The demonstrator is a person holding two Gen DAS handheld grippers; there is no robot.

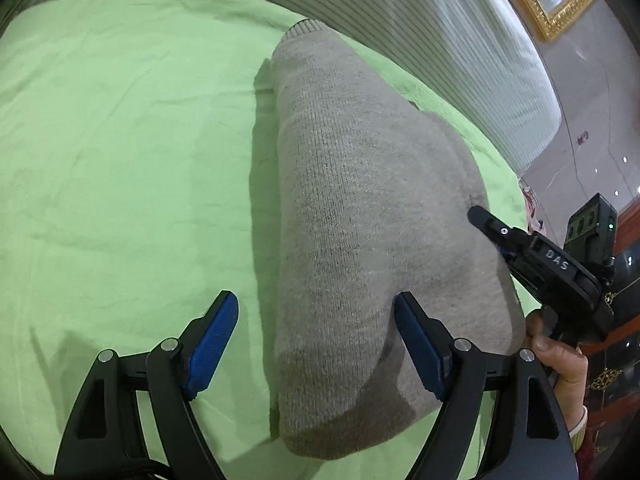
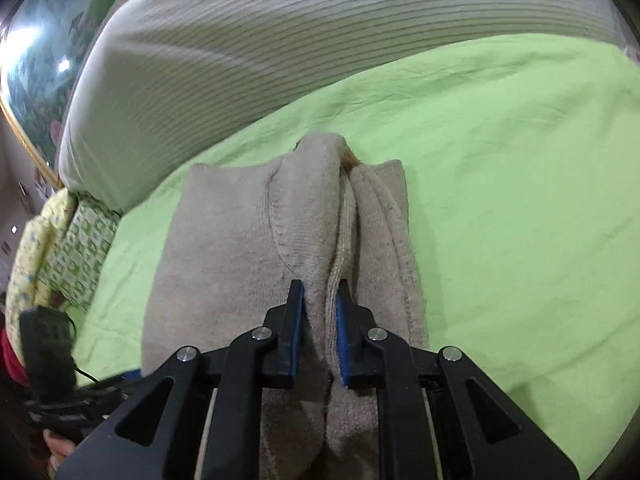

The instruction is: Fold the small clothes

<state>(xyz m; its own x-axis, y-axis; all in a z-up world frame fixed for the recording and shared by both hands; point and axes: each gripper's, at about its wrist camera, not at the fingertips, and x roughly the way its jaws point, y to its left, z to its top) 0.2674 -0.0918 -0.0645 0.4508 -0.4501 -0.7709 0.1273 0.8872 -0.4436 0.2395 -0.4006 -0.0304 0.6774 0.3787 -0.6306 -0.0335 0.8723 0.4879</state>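
Grey knit is what I find at the centre of both views: a folded sweater (image 1: pixel 360 240) lying on the light green sheet (image 1: pixel 120 160) that covers the bed. From the left wrist camera it reads as a long, thick bundle running away from me, its ribbed hem at the far end, near the striped white bolster (image 1: pixel 460 40) along the back edge.

My left gripper (image 1: pixel 316 340) stands with its jaws spread wide and grips nothing — one blue pad (image 1: pixel 212 344) hangs over bare sheet, the other rests against the near flank of the bundle.

My right gripper (image 2: pixel 320 320) is clamped on a raised fold of the sweater (image 2: pixel 312 208); the two blue pads are drawn close with a ridge of knit pinched between them. To the right of that ridge a second layer lies flat (its stitched edge is visible).

Seen from the left camera, the right gripper's black finger tip (image 1: pixel 486 220) touches the sweater's far side, and the hand (image 1: pixel 560 360) holding it shows below.

A patterned yellow-green cloth (image 2: pixel 60 248) sits at the sheet's left edge — well apart from the sweater. A gilt picture frame (image 1: pixel 536 0) hangs beyond the bolster.
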